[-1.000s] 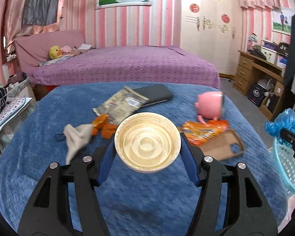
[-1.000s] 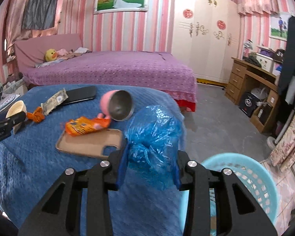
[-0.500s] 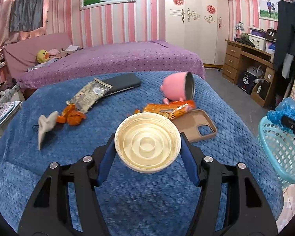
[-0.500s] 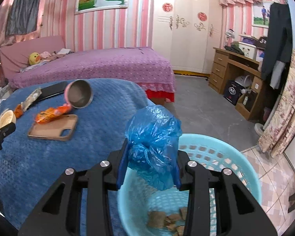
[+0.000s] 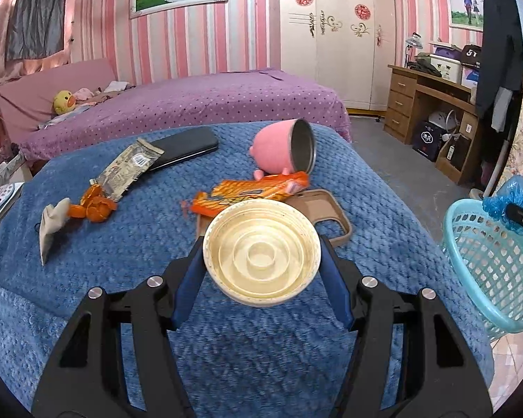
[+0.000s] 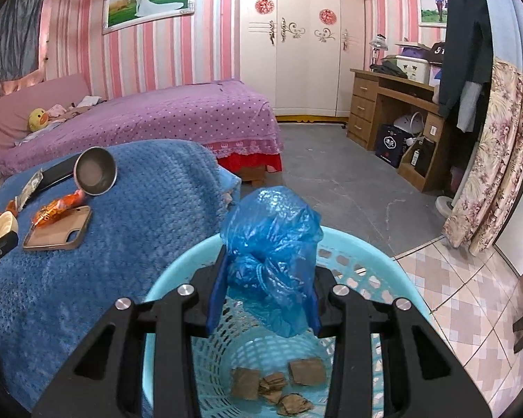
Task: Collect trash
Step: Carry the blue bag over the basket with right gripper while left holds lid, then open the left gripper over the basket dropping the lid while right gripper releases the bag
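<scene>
A: What could go wrong here?

B: The right gripper (image 6: 265, 299) has its fingers clamped on a crumpled blue plastic bag (image 6: 272, 254), held over the mouth of the turquoise basket (image 6: 376, 257). Thin film like that may cling to a finger pad when released, or drift past the rim onto the floor.

A: And the other side?

B: The left gripper (image 5: 261, 261) has its fingers pressed against the rim of a cream paper bowl (image 5: 261, 254), above the blue blanket (image 5: 87, 278), well apart from the basket. A light, round rim held only at two points could twist or slip out on the way over.

A: Textures?

B: Waffle-knit fleece blanket, a latticed plastic basket with brown scraps (image 6: 272, 383) at the bottom, and a glossy orange wrapper (image 5: 254, 191) lying beside a pink cup (image 5: 275, 149) tipped on its side
</scene>
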`<action>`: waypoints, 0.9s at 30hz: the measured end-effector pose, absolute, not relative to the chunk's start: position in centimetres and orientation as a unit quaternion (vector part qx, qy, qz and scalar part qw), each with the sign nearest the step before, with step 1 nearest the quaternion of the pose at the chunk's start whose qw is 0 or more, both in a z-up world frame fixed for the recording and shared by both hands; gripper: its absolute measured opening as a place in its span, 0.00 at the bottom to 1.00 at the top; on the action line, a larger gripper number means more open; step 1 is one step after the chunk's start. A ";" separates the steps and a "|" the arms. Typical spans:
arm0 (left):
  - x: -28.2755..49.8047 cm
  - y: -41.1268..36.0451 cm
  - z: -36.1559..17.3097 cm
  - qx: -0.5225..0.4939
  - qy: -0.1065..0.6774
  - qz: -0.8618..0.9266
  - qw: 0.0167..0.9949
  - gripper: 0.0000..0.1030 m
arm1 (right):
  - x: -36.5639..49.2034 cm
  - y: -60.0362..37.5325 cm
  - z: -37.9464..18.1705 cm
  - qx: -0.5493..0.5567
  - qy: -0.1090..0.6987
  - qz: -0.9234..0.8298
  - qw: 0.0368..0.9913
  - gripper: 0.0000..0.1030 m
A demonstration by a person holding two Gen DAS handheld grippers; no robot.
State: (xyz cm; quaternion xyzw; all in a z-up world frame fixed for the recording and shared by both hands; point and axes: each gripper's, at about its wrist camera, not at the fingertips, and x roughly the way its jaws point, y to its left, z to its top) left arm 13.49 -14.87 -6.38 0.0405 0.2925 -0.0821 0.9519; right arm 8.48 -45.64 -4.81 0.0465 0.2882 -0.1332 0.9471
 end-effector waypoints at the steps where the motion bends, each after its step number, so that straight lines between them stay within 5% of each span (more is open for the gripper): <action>1: 13.5 -15.2 -6.4 0.041 0.292 -0.084 0.952 0.59 | 8.4 -45.8 -4.8 0.048 0.287 -0.134 0.947 0.37; 27: 10.9 -32.7 -7.5 0.066 0.286 -0.221 0.930 0.59 | 6.3 -52.9 -5.8 0.049 0.284 -0.173 0.942 0.37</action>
